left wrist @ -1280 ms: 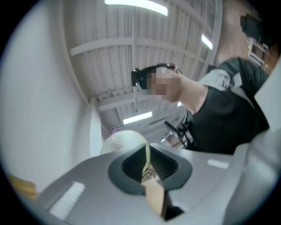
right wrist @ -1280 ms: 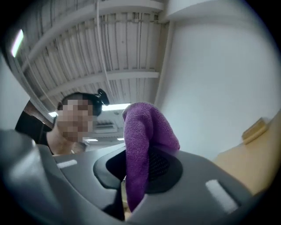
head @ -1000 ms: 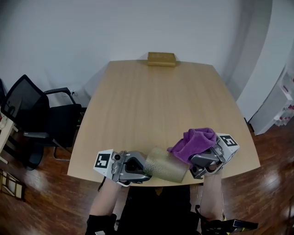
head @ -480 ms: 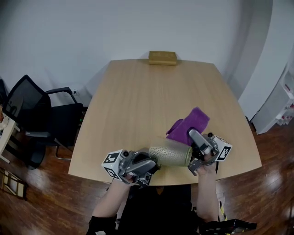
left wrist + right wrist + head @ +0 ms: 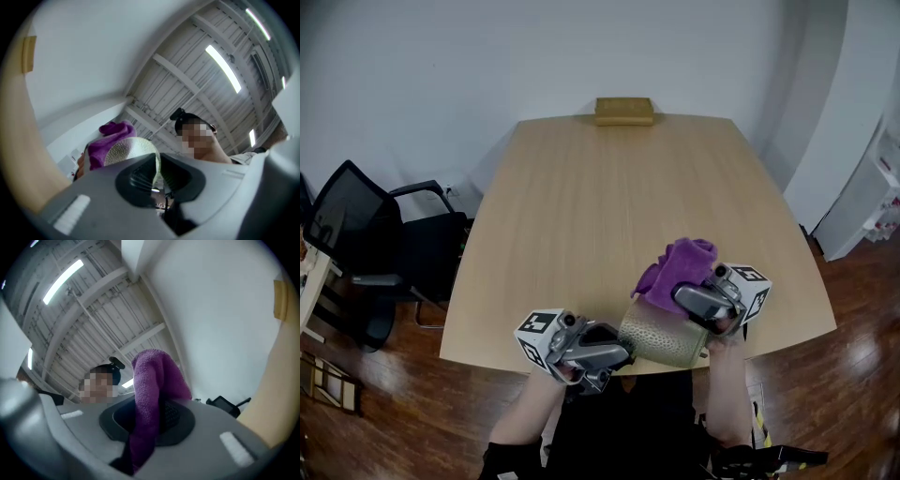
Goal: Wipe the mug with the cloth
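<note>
– So, where is the mug right now?

– The mug (image 5: pixel 661 336) is tipped on its side in the air, just above the near edge of the table (image 5: pixel 581 206), between the two tools. The left gripper (image 5: pixel 617 352) has its jaws pinched on the thin wall at the mug's mouth. The right gripper (image 5: pixel 692 300) is clamped on a fold of the purple cloth (image 5: pixel 677 265), which lies against the mug's upper side.

– What could go wrong from here?

– A pinch on one thin wall looks like a weak hold to me. If the cloth rubs hard or drags sideways, the mug may twist in the jaws or slip out. So close to the edge, it could land on the wooden floor (image 5: pixel 394 394) rather than the table. The cloth is also held by a narrow fold, so a firm stroke might pull it free.

– And what can't you see?

– I can't see a handle, or the inside of the mug. In the head view the right gripper covers the spot where the cloth meets the mug. The left gripper view shows only a curved bit of mug above the jaws, and the right gripper view shows only the cloth. A small brown block (image 5: pixel 624 111) at the far edge is too distant to identify, and the black chair (image 5: pixel 366 234) is partly cut off.
</note>
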The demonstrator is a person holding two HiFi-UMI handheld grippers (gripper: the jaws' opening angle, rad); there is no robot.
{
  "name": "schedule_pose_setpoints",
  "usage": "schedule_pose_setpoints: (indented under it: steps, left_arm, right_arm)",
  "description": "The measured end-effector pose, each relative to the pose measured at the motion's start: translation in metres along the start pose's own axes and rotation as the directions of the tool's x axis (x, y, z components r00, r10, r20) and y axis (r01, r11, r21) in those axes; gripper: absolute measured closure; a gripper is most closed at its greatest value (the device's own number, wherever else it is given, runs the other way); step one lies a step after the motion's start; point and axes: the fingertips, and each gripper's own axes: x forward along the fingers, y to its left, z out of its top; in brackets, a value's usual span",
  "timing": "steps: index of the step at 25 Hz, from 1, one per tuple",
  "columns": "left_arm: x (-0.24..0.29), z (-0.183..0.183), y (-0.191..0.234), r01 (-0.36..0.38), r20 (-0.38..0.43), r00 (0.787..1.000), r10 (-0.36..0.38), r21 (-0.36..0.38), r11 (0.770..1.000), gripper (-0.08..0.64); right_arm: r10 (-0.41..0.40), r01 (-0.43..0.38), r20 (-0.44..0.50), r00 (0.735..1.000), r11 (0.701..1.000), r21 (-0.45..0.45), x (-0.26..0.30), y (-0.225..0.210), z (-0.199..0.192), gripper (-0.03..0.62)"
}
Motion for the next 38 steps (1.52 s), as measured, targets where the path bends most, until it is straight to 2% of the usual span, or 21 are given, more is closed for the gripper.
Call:
schedule_pose_setpoints:
  steps: [3,5,7,9,10,11,13,16,20,22,26,29,31,32,34,36,38]
  left_arm:
    - [0.003,-0.009,0.001,-0.011,-0.016,1.000,0.012,0.019,1.000,0.509]
    - [-0.001,-0.003,0.006,-0.049,0.025,0.999,0.048,0.055,0.997,0.511]
    - [-0.011,0.014,0.014,-0.105,0.113,0.989,0.095,0.085,0.991,0.512]
    - [-0.026,0.035,0.017,-0.157,0.206,0.970,0.132,0.111,0.981,0.512]
    - [-0.033,0.044,0.017,-0.174,0.242,0.960,0.141,0.122,0.977,0.512]
    - [-0.038,0.052,0.016,-0.184,0.269,0.952,0.143,0.132,0.974,0.512]
    - [-0.042,0.061,0.014,-0.185,0.301,0.944,0.134,0.148,0.972,0.512]
    - [-0.038,0.060,0.013,-0.167,0.302,0.947,0.114,0.155,0.974,0.512]
    - [-0.029,0.052,0.014,-0.131,0.292,0.952,0.089,0.128,0.983,0.512]
    - [-0.027,0.052,0.011,-0.110,0.295,0.953,0.069,0.123,0.986,0.512]
    - [-0.021,0.051,0.007,-0.084,0.290,0.956,0.044,0.126,0.988,0.511]
    - [-0.019,0.049,0.009,-0.097,0.292,0.955,0.052,0.142,0.985,0.511]
    - [-0.024,0.051,0.014,-0.130,0.310,0.947,0.080,0.146,0.981,0.512]
    - [-0.028,0.054,0.016,-0.148,0.329,0.940,0.094,0.144,0.978,0.512]
    - [-0.039,0.062,0.018,-0.176,0.369,0.923,0.112,0.145,0.974,0.512]
    - [-0.046,0.070,0.015,-0.180,0.391,0.914,0.109,0.150,0.972,0.512]
    - [-0.045,0.071,0.010,-0.154,0.386,0.919,0.086,0.149,0.977,0.512]
  right_arm:
    - [-0.153,0.156,-0.066,0.986,0.987,0.044,-0.002,-0.035,-0.021,0.536]
    - [-0.285,0.289,-0.082,0.955,0.957,0.037,-0.010,-0.059,-0.028,0.537]
    - [-0.348,0.347,0.012,0.938,0.937,0.044,-0.027,-0.065,-0.016,0.535]
    - [-0.291,0.278,0.211,0.933,0.957,0.088,-0.041,-0.047,0.011,0.535]
    - [-0.246,0.229,0.306,0.920,0.969,0.092,-0.048,-0.035,0.026,0.535]
    - [-0.208,0.194,0.376,0.903,0.978,0.076,-0.056,-0.024,0.039,0.537]
    - [-0.149,0.147,0.445,0.883,0.988,0.038,-0.062,-0.008,0.055,0.537]
    - [-0.118,0.100,0.454,0.883,0.993,0.063,-0.050,-0.006,0.051,0.537]
    - [-0.097,0.010,0.449,0.888,0.981,0.193,-0.028,-0.020,0.021,0.537]
    - [-0.117,0.013,0.433,0.894,0.972,0.237,-0.022,-0.029,0.011,0.537]
    - [-0.211,0.092,0.382,0.900,0.948,0.305,-0.017,-0.056,-0.009,0.537]
    - [-0.339,0.247,0.271,0.901,0.914,0.323,-0.019,-0.079,-0.032,0.537]
    - [-0.402,0.318,0.238,0.884,0.891,0.323,-0.029,-0.088,-0.039,0.537]
    - [-0.410,0.322,0.263,0.873,0.891,0.320,-0.036,-0.086,-0.034,0.537]
    - [-0.372,0.272,0.381,0.847,0.917,0.291,-0.053,-0.072,-0.008,0.537]
    - [-0.283,0.195,0.511,0.812,0.956,0.219,-0.066,-0.049,0.026,0.537]
    - [-0.200,0.143,0.574,0.794,0.979,0.144,-0.070,-0.027,0.049,0.537]
